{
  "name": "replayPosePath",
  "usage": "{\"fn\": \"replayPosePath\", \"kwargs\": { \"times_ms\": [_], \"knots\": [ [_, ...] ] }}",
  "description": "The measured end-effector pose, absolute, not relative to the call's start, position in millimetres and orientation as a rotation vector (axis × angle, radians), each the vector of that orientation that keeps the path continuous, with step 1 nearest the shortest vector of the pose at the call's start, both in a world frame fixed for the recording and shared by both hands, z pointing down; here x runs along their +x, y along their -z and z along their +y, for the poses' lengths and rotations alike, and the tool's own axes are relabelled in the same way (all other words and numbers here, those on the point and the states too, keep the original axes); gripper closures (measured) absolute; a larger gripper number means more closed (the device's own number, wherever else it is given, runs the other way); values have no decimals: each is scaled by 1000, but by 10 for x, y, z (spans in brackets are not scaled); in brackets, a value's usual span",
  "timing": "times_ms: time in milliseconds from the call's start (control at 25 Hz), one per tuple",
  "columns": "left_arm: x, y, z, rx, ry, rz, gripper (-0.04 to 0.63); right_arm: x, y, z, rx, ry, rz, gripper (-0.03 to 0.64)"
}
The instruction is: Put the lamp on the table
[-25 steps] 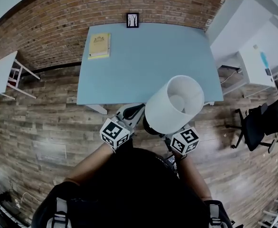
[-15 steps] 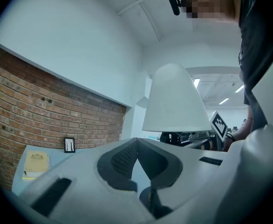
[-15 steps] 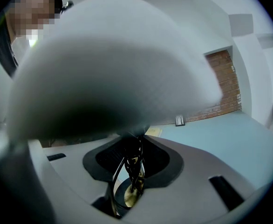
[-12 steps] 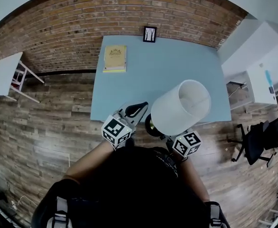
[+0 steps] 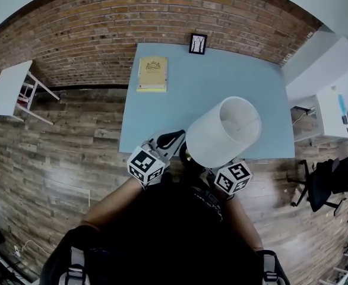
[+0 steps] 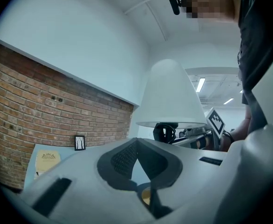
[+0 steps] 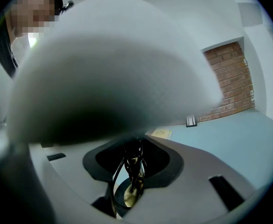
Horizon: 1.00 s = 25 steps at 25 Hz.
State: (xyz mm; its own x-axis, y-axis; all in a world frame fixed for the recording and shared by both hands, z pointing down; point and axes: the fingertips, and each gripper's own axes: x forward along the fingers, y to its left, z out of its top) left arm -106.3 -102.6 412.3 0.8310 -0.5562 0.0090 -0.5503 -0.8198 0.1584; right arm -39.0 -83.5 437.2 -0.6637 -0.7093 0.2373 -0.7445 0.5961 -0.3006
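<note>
A lamp with a white cone shade (image 5: 221, 132) hangs tilted over the front edge of the light blue table (image 5: 180, 100). My right gripper (image 7: 134, 171) is shut on the lamp's black twisted stem (image 7: 133, 160), above its gold and black base. In the head view the shade hides those jaws and only the marker cube (image 5: 231, 177) shows. My left gripper (image 5: 174, 140) is just left of the lamp base, jaw tips together with nothing between them. In the left gripper view the lamp (image 6: 171, 97) is ahead to the right.
A yellow book (image 5: 152, 73) lies at the table's far left and a small framed picture (image 5: 197, 43) leans on the brick wall. A white side table (image 5: 8, 88) stands to the left. A white desk (image 5: 334, 100) and a black chair (image 5: 334, 177) stand to the right.
The table has come nearer in the head view, and the lamp now reaches over its front edge. Both grippers keep their hold and spacing.
</note>
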Motion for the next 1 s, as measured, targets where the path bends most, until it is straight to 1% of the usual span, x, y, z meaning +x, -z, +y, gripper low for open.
{"fn": "replayPosePath", "kwargs": {
  "times_ms": [400, 760, 1000],
  "knots": [
    [-1012, -4165, -1212, 2857, 23, -921, 586, -360, -4389, -1088, 1190, -590, -2745, 500],
    [-639, -4235, -1546, 2837, -15, -959, 586, 4, -4451, -1413, 1151, -580, -2732, 500],
    [-154, -4248, -1870, 2833, -24, -978, 586, 433, -4479, -1770, 1108, -605, -2745, 500]
  ]
}}
